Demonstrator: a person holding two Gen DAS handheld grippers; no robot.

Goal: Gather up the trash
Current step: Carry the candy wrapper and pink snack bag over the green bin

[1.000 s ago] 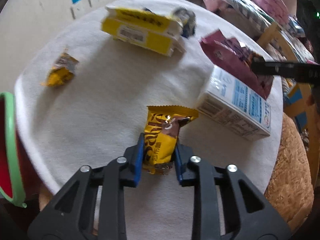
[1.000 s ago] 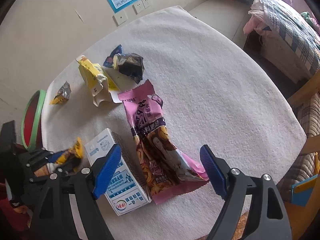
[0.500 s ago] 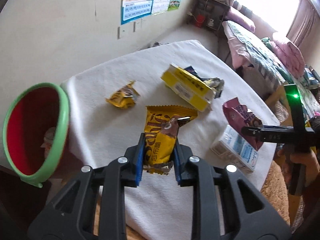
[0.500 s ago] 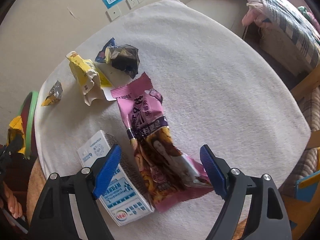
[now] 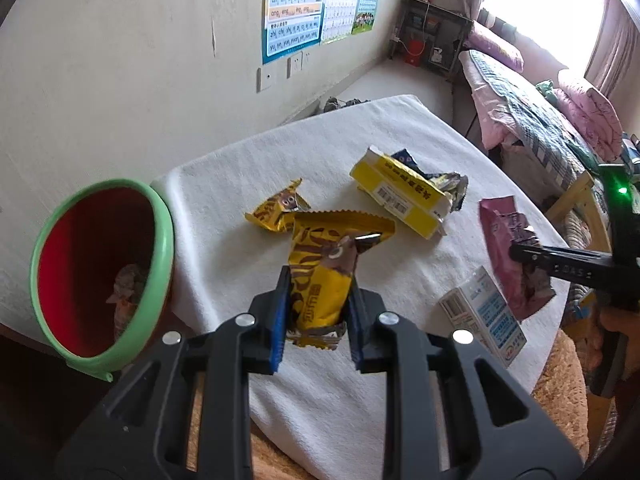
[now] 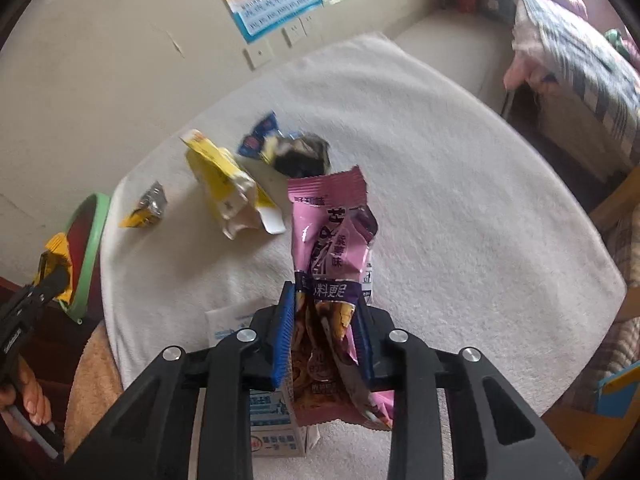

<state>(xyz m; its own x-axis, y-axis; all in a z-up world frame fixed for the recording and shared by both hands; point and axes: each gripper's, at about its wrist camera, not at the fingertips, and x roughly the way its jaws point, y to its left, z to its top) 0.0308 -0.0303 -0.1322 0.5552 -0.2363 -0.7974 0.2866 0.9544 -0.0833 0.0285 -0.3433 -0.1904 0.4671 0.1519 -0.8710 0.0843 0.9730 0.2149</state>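
My left gripper (image 5: 318, 300) is shut on a yellow-brown snack wrapper (image 5: 326, 272) and holds it above the table's near edge, right of the red bin with a green rim (image 5: 100, 272). The bin holds a crumpled wrapper. My right gripper (image 6: 326, 320) is shut on a pink snack bag (image 6: 330, 240), lifted off the table; it also shows in the left wrist view (image 5: 512, 256). The left gripper with its wrapper shows in the right wrist view (image 6: 52, 268) beside the bin (image 6: 90, 240).
On the white-clothed round table (image 5: 320, 140) lie a small yellow wrapper (image 5: 278, 210), a yellow box (image 5: 400, 196), a crumpled dark foil wrapper (image 6: 300, 152) and a white-blue milk carton (image 5: 484, 316). A bed (image 5: 540, 112) stands at the right.
My right gripper has shut on the pink bag and lifted it off the table. My left gripper has carried the yellow wrapper up and back, toward the bin.
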